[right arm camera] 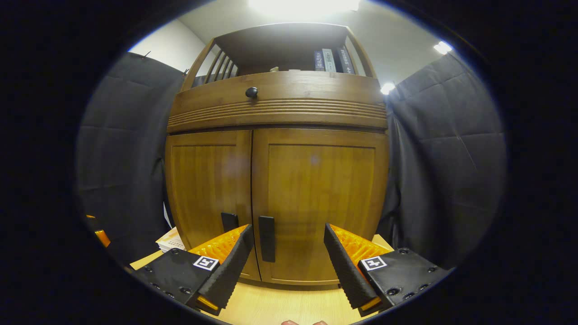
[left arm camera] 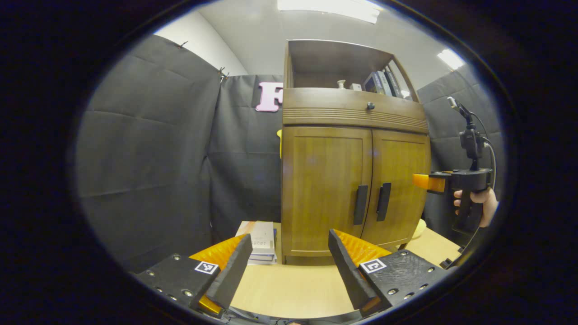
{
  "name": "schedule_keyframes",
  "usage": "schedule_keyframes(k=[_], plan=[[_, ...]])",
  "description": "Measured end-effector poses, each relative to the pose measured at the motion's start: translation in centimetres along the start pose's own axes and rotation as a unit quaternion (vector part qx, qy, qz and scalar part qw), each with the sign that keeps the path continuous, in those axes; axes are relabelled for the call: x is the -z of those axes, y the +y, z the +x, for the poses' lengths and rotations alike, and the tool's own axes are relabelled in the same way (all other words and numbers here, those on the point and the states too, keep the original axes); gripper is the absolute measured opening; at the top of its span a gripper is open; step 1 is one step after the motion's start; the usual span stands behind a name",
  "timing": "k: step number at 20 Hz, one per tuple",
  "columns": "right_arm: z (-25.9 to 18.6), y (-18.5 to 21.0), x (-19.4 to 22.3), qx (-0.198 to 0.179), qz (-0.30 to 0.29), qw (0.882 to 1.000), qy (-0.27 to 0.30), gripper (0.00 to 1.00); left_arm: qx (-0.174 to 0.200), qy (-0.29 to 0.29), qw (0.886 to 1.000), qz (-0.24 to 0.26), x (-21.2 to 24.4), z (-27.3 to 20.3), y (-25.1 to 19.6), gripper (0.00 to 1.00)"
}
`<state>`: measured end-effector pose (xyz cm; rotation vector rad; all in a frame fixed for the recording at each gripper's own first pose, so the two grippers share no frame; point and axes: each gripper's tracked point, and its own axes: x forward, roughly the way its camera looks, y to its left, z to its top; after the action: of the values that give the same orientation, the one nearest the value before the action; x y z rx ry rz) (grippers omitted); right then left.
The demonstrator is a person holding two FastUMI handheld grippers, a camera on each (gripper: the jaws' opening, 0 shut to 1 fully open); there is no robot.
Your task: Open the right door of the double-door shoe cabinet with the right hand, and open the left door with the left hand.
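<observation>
Black cloth walls ring the tabletop shoe cabinet point(right arm camera: 275, 180), both doors closed; right gripper point(right arm camera: 286, 257) gapes empty before the right door handle point(right arm camera: 267, 238), likely grasping next, left gripper point(left arm camera: 289, 262) released

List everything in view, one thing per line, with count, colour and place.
cabinet: one, brown wood, on the table
doors: two, brown, both shut
handles: two, black, at the doors' meeting edges
knob: one, black, on the drawer above the doors
books: several, dark, on the open top shelf
stack of books: one, pale, left of the cabinet
table: one, light wood
left gripper: open, short of the cabinet
right gripper: open, close before the right door's handle
hand: one, holding the right gripper
</observation>
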<state>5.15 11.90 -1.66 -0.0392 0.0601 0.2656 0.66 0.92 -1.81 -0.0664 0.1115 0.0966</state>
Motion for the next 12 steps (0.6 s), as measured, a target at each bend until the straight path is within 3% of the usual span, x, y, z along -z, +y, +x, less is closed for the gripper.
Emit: schedule_keyframes(k=[6, 12], plan=[[4.5, 2.4, 0.7, -0.008, 0.007, 1.0, 0.016, 0.98, -0.023, 0.025, 0.999, -0.03, 1.5, 0.1, 0.7, 0.98], [8.5, 3.5, 2.6, -0.005, 0.015, 0.999, 0.038, 0.97, -0.036, 0.054, 0.998, -0.021, 2.1, 0.7, 0.5, 0.98]])
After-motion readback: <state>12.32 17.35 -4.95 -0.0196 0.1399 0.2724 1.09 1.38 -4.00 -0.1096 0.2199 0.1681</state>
